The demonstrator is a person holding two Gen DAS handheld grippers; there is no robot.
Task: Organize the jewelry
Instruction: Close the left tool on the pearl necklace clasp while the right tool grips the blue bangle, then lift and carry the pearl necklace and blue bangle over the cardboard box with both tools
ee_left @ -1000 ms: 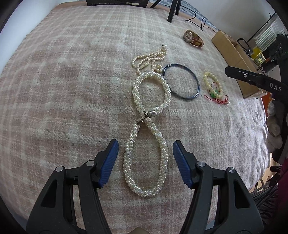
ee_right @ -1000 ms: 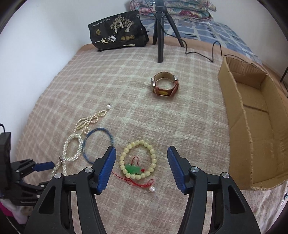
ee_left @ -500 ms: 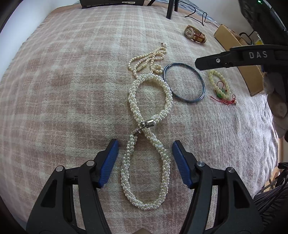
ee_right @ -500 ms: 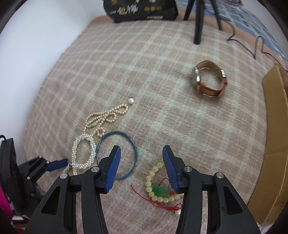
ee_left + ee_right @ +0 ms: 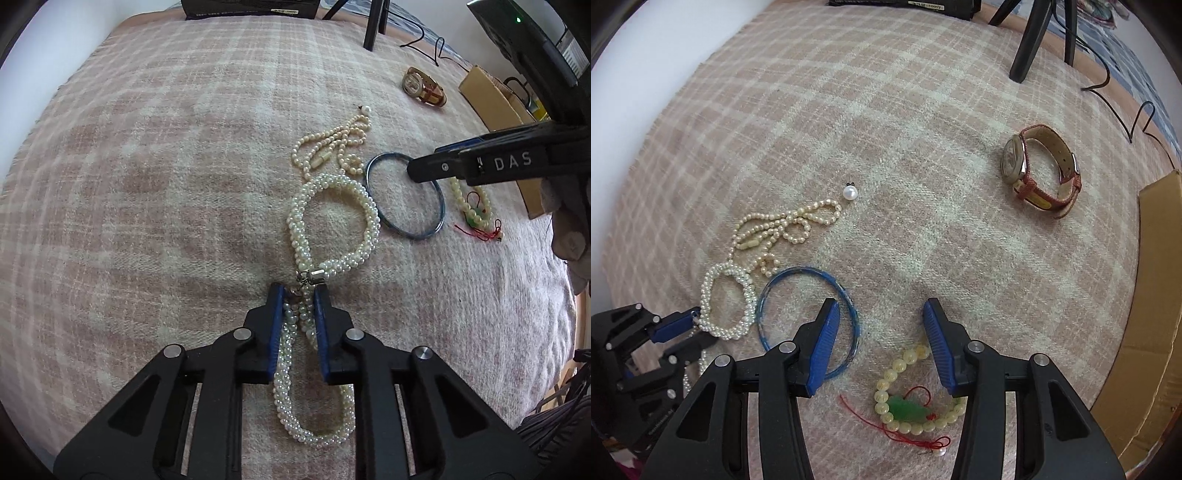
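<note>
Pink plaid blanket (image 5: 147,184): left gripper (image 5: 300,295), jaws just closing, clamps twisted white pearl necklace (image 5: 332,221); right gripper (image 5: 879,325) released over blue glass bangle (image 5: 849,306), centre-right.

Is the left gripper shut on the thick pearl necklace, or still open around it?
Shut on it. The left gripper has just been closing, and its blue pads now pinch the thick pearl necklace below the metal clasp.
</note>
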